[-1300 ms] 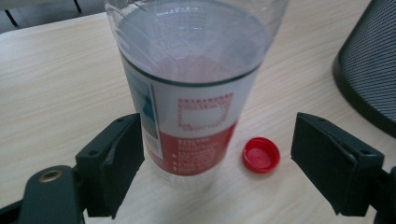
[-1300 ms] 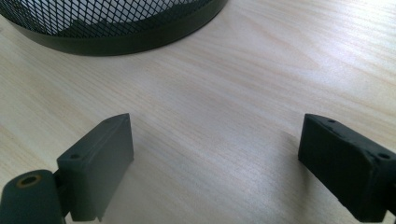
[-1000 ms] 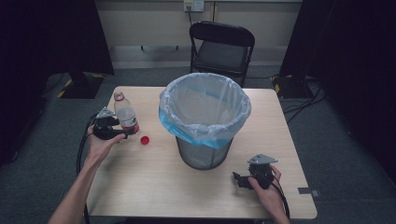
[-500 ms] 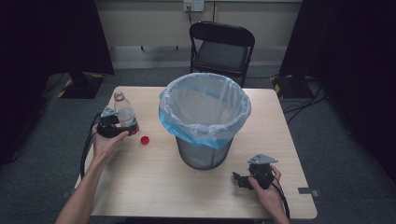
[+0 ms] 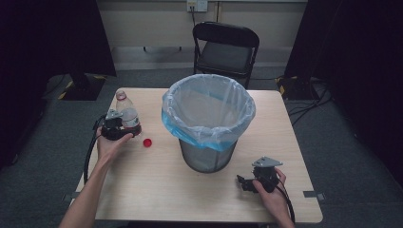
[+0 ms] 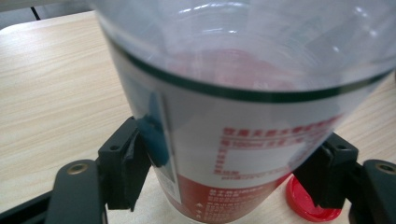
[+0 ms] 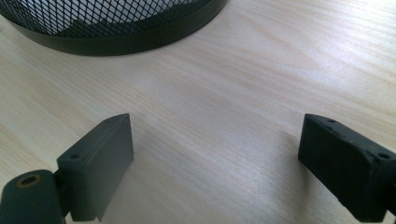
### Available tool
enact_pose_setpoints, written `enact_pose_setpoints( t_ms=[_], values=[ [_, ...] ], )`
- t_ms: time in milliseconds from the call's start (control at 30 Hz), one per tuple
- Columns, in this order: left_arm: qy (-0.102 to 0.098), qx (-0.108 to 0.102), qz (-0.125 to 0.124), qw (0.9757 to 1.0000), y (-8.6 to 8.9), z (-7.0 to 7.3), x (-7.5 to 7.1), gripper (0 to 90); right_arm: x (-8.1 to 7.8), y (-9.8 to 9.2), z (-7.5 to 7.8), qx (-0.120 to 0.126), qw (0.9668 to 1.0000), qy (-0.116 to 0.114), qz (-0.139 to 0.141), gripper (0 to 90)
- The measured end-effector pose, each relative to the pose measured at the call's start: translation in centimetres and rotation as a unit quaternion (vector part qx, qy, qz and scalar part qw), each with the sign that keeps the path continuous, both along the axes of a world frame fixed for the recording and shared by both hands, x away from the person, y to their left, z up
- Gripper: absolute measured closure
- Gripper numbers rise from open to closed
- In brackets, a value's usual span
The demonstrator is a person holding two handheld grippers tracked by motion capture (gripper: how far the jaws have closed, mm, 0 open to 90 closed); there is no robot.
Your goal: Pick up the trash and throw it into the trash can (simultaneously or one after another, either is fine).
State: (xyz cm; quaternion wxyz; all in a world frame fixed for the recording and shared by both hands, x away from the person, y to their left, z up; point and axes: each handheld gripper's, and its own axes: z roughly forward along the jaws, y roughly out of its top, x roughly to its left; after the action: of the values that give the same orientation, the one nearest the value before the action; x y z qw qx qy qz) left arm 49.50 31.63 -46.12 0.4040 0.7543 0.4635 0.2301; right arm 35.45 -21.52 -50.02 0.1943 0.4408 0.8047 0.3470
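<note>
Plastic bottle (image 6: 243,116) | left tongs (image 6: 233,172) closing, clamped on it | right tongs (image 7: 215,163) wide apart, holding nothing

- The plastic bottle (image 5: 127,113) stands upright near the table's left edge, uncapped, clear above, with a white and red label around its lower body.
- In the left gripper view the bottle (image 6: 243,93) sits between two black pads, which touch its label.
- Its red cap (image 5: 147,142) lies flat on the wood just beside it.
</note>
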Motion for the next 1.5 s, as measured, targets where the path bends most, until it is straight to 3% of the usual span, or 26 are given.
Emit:
enact_pose_setpoints(
  t_ms=[233, 400, 600, 833, 967, 1200, 1400, 1500],
  values=[
    [-0.002, -0.023, -0.008, 0.9997, 0.1, 0.4, -0.3, 27.8, 0.0, 0.0, 0.0, 0.0, 1.0, 0.0, 0.0, 9.4],
    [-0.003, -0.051, -0.022, 0.9984, 0.1, 0.8, -0.6, 27.9, 0.0, 0.0, 0.0, 0.0, 1.0, 0.0, 0.0, 9.4],
    [-0.008, -0.058, -0.031, 0.9978, -0.3, 1.4, -0.9, 27.9, 0.0, 0.0, 0.0, 0.0, 1.0, 0.0, 0.0, 9.5],
    [-0.018, -0.083, -0.043, 0.9955, -0.4, 2.2, -1.4, 27.9, 0.0, 0.0, 0.0, 0.0, 1.0, 0.0, 0.0, 9.4],
    [-0.023, -0.079, -0.053, 0.9952, -0.6, 2.7, -2.0, 27.9, 0.0, 0.0, 0.0, -0.001, 1.0, 0.0, 0.0, 9.5],
    [-0.041, -0.085, -0.075, 0.9927, -1.0, 4.4, -2.8, 28.0, 0.0, 0.0, 0.0, 0.0, 1.0, 0.0, 0.0, 9.5],
    [-0.064, -0.098, -0.089, 0.9891, -1.6, 6.2, -3.3, 28.0, 0.0, 0.0, 0.0, -0.001, 1.0, 0.0, 0.0, 9.5],
    [-0.07, -0.094, -0.094, 0.9886, -1.9, 6.8, -3.6, 28.1, 0.0, 0.0, 0.0, -0.001, 1.0, 0.0, 0.0, 9.5]
  ],
)
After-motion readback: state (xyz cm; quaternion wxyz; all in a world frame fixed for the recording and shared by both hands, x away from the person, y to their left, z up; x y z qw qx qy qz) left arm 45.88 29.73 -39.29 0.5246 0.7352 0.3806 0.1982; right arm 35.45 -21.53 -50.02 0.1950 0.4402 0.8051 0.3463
